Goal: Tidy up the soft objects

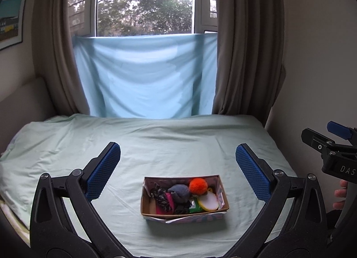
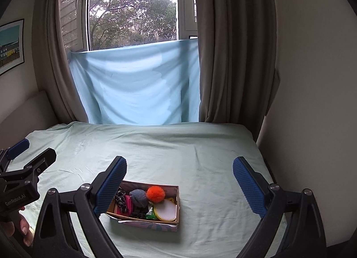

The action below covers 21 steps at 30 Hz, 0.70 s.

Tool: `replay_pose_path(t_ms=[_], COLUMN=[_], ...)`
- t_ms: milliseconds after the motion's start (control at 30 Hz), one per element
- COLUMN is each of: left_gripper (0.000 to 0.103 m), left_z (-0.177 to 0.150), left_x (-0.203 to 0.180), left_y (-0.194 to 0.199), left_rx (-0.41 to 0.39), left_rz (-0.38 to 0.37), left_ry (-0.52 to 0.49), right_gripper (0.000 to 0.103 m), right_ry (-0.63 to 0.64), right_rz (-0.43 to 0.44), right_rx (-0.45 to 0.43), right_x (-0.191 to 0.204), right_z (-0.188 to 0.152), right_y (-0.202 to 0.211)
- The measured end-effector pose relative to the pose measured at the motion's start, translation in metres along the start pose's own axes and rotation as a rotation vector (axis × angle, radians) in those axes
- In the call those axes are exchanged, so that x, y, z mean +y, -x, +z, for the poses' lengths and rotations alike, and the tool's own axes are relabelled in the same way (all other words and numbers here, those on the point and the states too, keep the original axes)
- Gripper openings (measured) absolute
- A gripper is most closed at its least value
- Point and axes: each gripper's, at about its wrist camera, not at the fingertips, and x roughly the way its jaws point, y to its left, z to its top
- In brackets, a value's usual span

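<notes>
A small cardboard box [image 1: 219, 210] [image 2: 177, 204] sits on the pale green bed sheet [image 1: 167, 146]. It holds an orange pom-pom [image 1: 198, 186] [image 2: 155, 193], a grey soft ball [image 1: 179, 192] [image 2: 138, 196], a black-and-white braided rope [image 1: 161, 197] [image 2: 121, 200], a pink item [image 1: 167, 202], a green item [image 1: 193, 206] and a pale yellow oval pad [image 1: 208, 201] [image 2: 166, 212]. My left gripper [image 1: 178, 168] is open and empty, held above and in front of the box. My right gripper [image 2: 178, 182] is open and empty, with the box low between its fingers, nearer the left finger.
A light blue cloth [image 1: 145, 77] hangs below the window at the bed's far end, between brown curtains [image 1: 243, 57]. A wall [image 2: 312, 102] runs along the bed's right side. A headboard cushion [image 1: 22, 99] is at left.
</notes>
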Motion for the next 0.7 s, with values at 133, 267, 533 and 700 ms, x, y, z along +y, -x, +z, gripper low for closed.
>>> replay_pose_path(t_ms=[133, 267, 533, 700], left_gripper=[0.103, 0.103, 0.103, 0.103], left_z=[0.0002, -0.0004, -0.0006, 0.0003], left_x=[-0.0057, -0.0100, -0.0094, -0.0095], left_y=[0.0028, 0.0045, 0.0059, 0.0044], left_rx=[-0.012, -0.018, -0.025, -0.031], left_rz=[-0.008, -0.012, -0.018, -0.017], left_ry=[-0.008, -0.014, -0.012, -0.015], right_gripper=[0.095, 0.095, 0.095, 0.095], right_ry=[-0.006, -0.010, -0.010, -0.017], right_rz=[-0.009, -0.013, -0.014, -0.014], right_rx=[-0.010, -0.011, -0.018, -0.017], right_x=[-0.0037, -0.0058, -0.0053, -0.0047], right_z=[0.0006, 0.0003, -0.0014, -0.0010], right_y=[0.0051, 0.0062, 0.0074, 0.0054])
